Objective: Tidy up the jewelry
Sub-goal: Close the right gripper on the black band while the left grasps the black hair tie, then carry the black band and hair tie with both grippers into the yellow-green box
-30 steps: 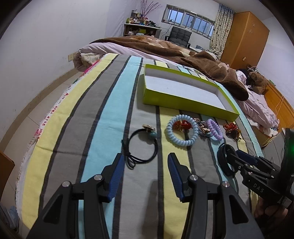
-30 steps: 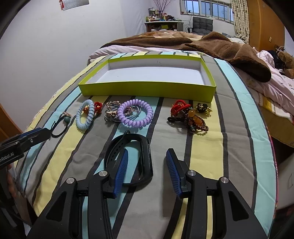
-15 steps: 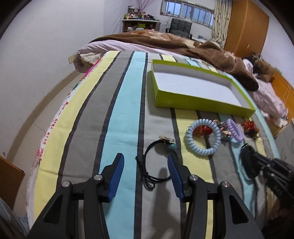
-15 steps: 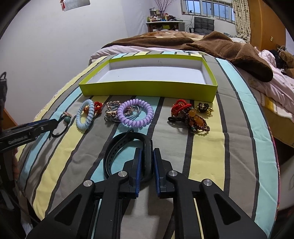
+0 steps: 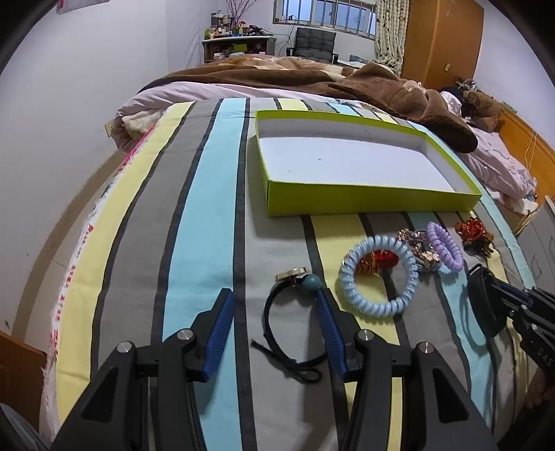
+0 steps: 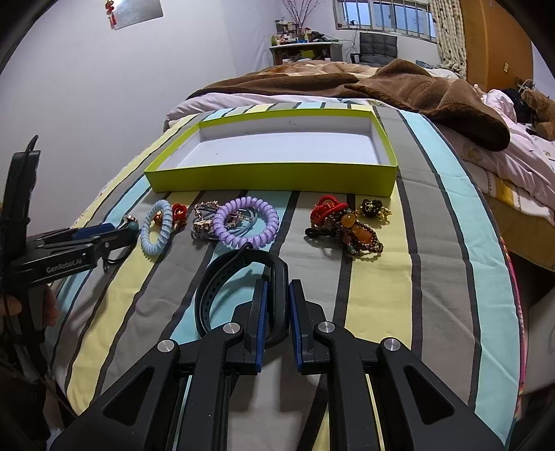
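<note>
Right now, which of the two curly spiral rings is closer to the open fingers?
The light blue spiral ring. It lies right beside the left gripper, next to its black hair tie. The purple spiral ring sits farther away.

Dim, cool indoor light in both wrist views, with heavy fisheye bending.

Daylight comes from the window (image 5: 326,15) at the far wall, which shows bright but not blown out. Shadows are soft: a faint one lies beside the green box (image 5: 367,201) and under the tongs on the striped bedspread (image 6: 378,295). Straight stripes bow toward the dark, vignetted corners. Near things are sharp; the far shelf is slightly soft.
</note>
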`<state>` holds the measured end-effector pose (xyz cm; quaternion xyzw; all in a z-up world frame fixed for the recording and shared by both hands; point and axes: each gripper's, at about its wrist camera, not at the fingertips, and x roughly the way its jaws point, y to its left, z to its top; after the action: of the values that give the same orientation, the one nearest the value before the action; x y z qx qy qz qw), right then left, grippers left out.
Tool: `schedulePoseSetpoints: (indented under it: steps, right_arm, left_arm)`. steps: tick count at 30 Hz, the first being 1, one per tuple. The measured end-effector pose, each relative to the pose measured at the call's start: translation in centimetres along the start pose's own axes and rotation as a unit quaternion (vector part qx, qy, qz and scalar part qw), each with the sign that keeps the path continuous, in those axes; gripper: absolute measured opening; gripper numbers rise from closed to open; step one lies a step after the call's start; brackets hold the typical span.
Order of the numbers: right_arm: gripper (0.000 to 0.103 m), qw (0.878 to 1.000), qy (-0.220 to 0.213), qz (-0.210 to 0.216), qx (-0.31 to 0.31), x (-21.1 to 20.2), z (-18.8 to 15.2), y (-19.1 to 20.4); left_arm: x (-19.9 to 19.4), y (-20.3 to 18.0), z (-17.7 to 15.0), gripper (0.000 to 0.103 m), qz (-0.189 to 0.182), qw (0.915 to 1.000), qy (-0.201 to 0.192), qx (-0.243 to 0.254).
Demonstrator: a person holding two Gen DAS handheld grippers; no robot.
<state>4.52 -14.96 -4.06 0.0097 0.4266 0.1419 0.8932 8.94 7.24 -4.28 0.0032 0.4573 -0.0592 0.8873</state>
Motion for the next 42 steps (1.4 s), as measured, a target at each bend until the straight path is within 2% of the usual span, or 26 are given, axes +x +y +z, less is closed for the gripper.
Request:
schedulePoseSetpoints:
  steps: [7, 8, 13, 16, 19, 25, 37, 42]
  right_arm:
    - [0.013, 1.0, 0.003, 0.006, 0.003, 0.2, 0.0, -0.2]
    - [0.013, 1.0, 0.004, 0.007, 0.002, 0.3, 0.0, -0.2]
    - [0.013, 1.0, 0.006, 0.011, 0.002, 0.5, 0.1, -0.2]
    - [0.013, 1.0, 0.006, 0.012, 0.001, 0.5, 0.1, -0.2]
    - [0.013, 1.0, 0.005, 0.012, 0.0, 0.4, 0.1, -0.2]
    - [0.013, 1.0, -0.002, 0.01, 0.001, 0.0, 0.2, -0.2]
    - [0.013, 1.0, -0.024, 0.01, 0.001, -1.4, 1.0, -0.3]
    - [0.013, 0.999, -0.04, 0.003, -0.002, -2.4, 2.3, -0.5]
  left_arm:
    - [0.4, -0.2, 0.4, 0.049, -0.006, 0.9999, -0.015, 0.002]
    - [0.4, -0.2, 0.5, 0.042, -0.007, 0.9998, -0.017, 0.002]
    - [0.4, 0.1, 0.7, 0.026, -0.012, 0.9997, -0.021, 0.0]
    - [0.4, 0.4, 0.7, 0.013, -0.016, 0.9996, -0.021, -0.01]
    - [0.3, 0.6, 0.7, 0.008, -0.018, 0.9995, -0.02, -0.016]
    - [0.0, 0.4, 0.7, 0.005, -0.007, 0.9994, -0.024, -0.022]
    - [-3.4, 0.9, 1.1, 0.005, -0.022, 0.9968, -0.065, -0.04]
    - [-4.6, 0.7, 2.3, 0.005, -0.035, 0.9952, -0.081, -0.043]
